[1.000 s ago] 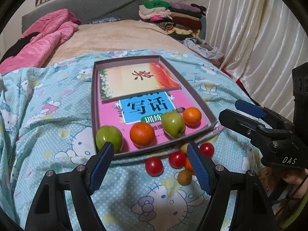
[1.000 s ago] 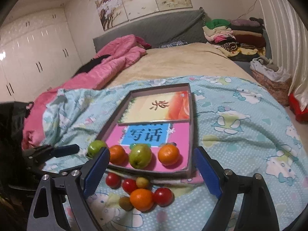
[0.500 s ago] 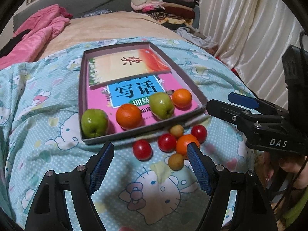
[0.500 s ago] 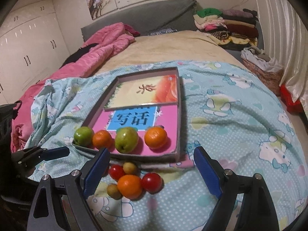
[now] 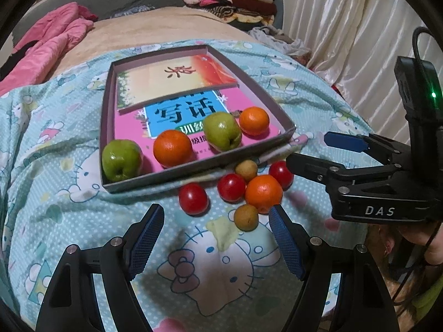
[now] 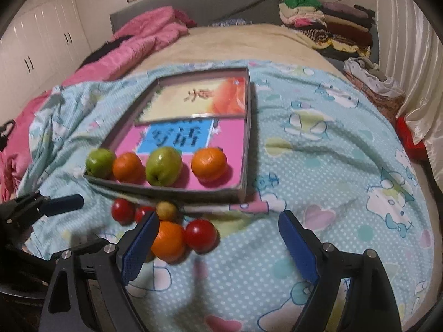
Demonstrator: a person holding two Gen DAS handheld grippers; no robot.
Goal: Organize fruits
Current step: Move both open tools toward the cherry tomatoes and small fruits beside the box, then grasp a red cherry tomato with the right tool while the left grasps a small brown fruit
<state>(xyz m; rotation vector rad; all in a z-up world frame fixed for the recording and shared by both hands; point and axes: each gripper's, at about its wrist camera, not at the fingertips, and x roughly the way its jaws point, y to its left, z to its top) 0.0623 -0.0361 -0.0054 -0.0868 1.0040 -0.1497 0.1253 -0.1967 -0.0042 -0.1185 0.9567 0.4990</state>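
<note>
Left wrist view: left tongs [image 5: 216, 218] spread wide and empty above pale blue cartoon-print bedsheet [image 5: 55, 199]. Just ahead of the tips, loose cluster of red cherry tomatoes [image 5: 193, 198], one small orange [image 5: 263, 192] and brown longan-like fruits [image 5: 246, 217], probably awaiting sorting. Beyond, shallow grey cardboard tray [image 5: 109, 94] lined with books, with green apples [image 5: 121, 160] and oranges [image 5: 172, 147] alternating along its near wall. Right tongs [image 6: 218, 244] likewise wide, empty, the loose orange against the left pad.

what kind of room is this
Most likely a bedroom: the fruit tray sits on a bed with a cartoon-print blanket, folded clothes stacked at its head, wardrobe doors alongside.
</note>
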